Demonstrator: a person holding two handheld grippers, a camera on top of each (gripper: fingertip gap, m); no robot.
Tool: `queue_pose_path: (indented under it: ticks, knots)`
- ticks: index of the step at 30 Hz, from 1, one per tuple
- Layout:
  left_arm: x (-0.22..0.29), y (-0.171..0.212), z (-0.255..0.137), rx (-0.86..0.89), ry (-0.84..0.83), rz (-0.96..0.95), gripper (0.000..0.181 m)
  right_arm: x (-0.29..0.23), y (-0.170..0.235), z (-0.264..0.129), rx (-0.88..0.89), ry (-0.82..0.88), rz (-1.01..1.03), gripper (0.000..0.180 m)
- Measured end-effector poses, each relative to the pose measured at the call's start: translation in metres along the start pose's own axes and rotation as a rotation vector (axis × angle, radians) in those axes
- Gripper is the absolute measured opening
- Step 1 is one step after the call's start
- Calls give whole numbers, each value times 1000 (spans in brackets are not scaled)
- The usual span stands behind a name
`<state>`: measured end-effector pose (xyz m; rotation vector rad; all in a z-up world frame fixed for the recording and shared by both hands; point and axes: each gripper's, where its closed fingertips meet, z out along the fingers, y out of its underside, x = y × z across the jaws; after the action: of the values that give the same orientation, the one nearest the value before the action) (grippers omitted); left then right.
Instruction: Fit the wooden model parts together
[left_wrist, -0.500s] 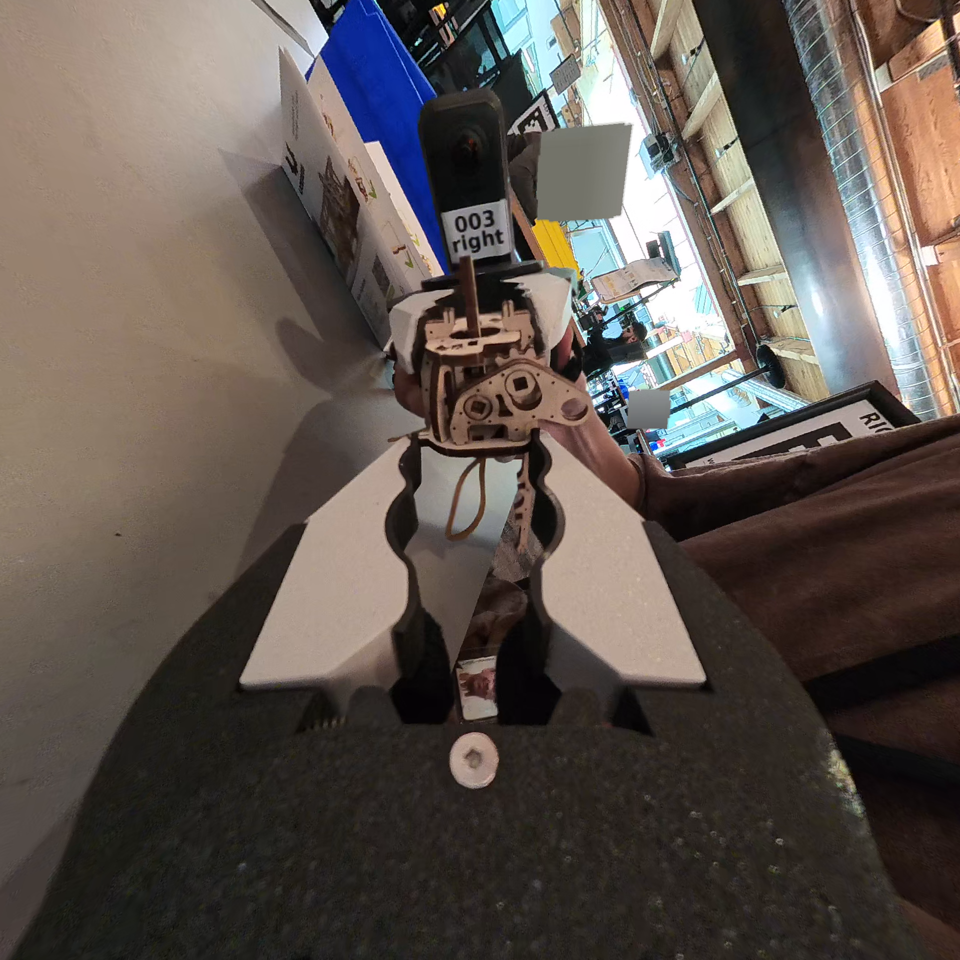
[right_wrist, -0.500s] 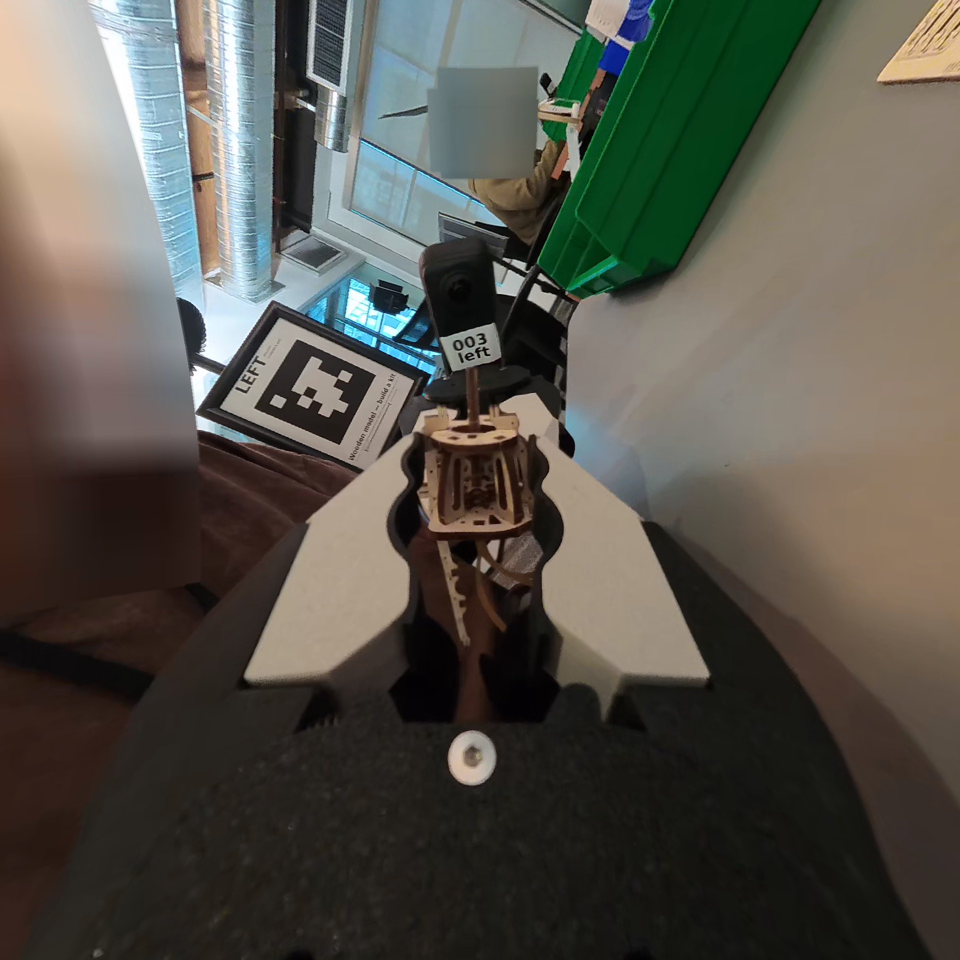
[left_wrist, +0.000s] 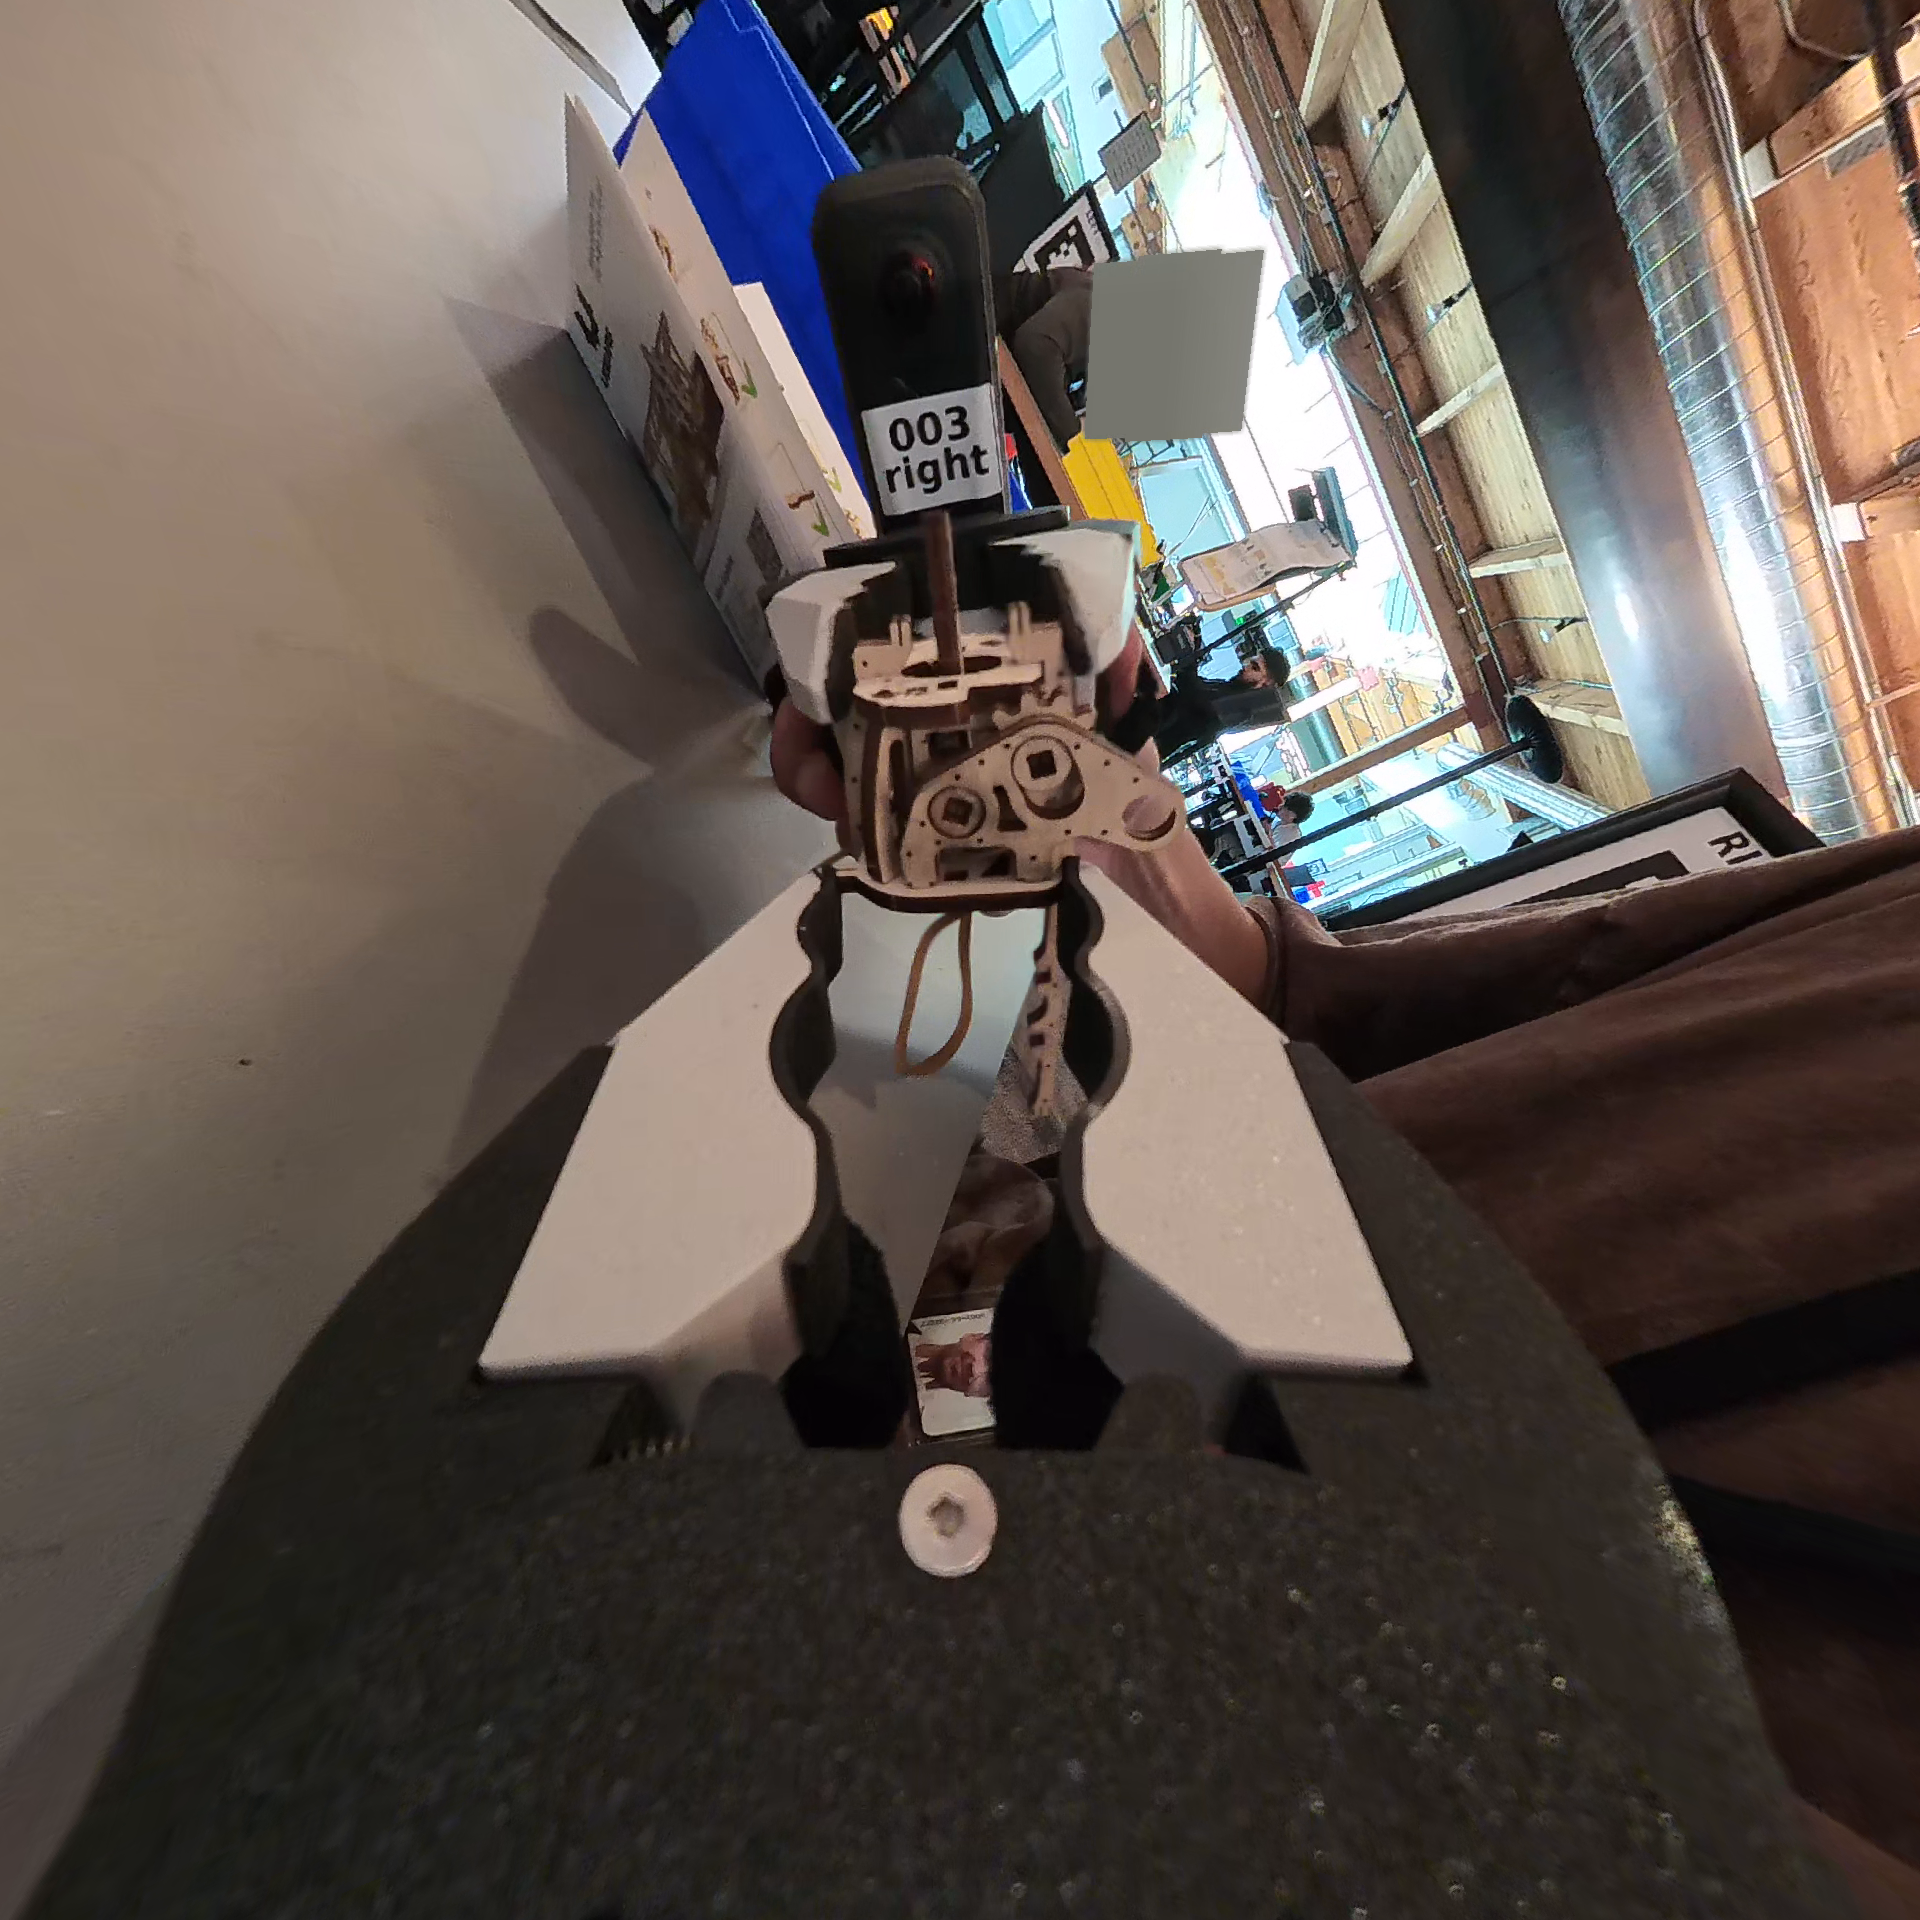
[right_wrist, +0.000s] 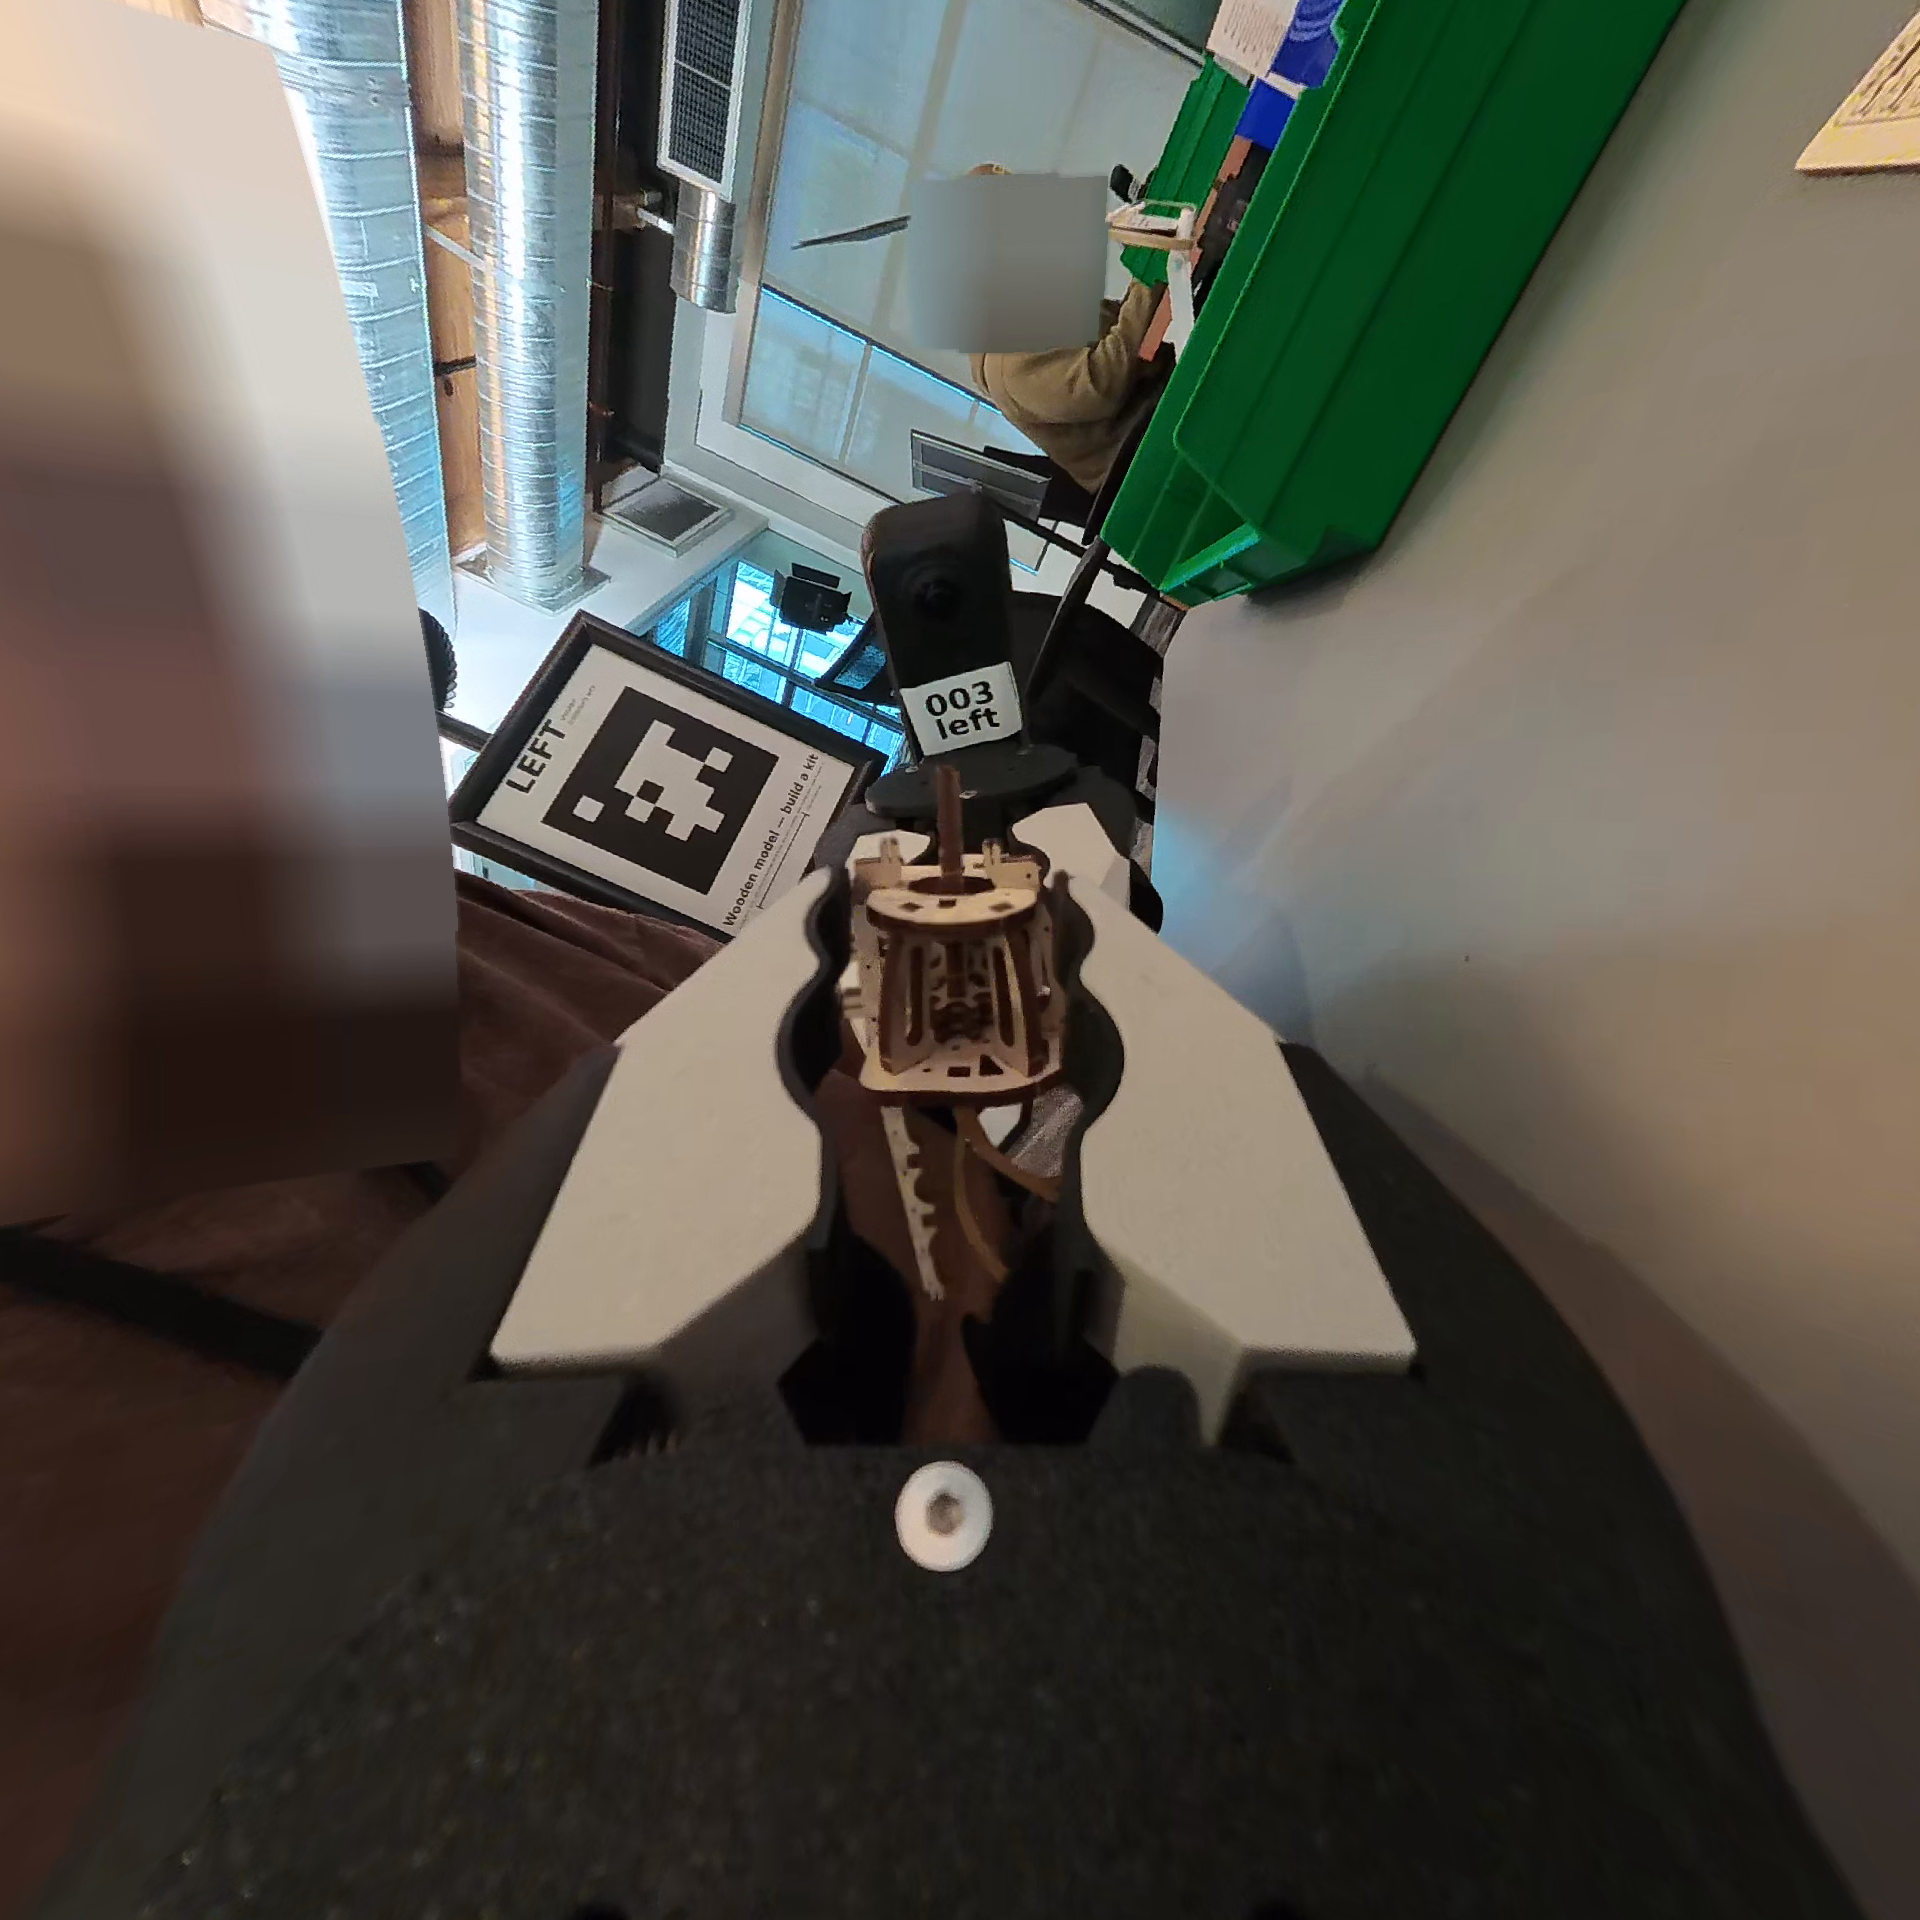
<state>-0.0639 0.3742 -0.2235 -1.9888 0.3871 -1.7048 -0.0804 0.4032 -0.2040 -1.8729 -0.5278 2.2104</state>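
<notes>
Right now both my jaws clamp the pale laser-cut wooden model assembly (left_wrist: 966, 769) from opposite ends, held in mid-air; squeezing or twisting could snap its thin plates or dangling rubber band (left_wrist: 935, 997).

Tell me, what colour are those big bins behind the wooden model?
Bright green bins, clearest in the right wrist view.

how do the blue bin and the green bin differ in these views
The blue bin shows only in the left wrist view, the green bin only in the right wrist view. The blue bin is half hidden behind a printed box; the green bin stands mostly unblocked. Both rest on the pale table, at its far end.
</notes>
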Motion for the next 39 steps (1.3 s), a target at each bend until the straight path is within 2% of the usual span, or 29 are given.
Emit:
queue_pose_path:
  ticks: [15,25,32,37,39]
  knots:
    - [-6,8,6,-39,-30,-1,39,9,2,3,34,32,5,35]
    - [-2,1,2,19,60,-122,39,8,0,-1,28,1,53,36]
    - [-5,-1,-1,34,59,-140,39,7,-5,-1,33,7,34,41]
    - [-8,-2,-3,34,33,-125,39,11,-13,-11,7,125,-111,44]
    - [-9,-1,-3,29,23,-115,39,16,-10,-14,-46,189,-153,51]
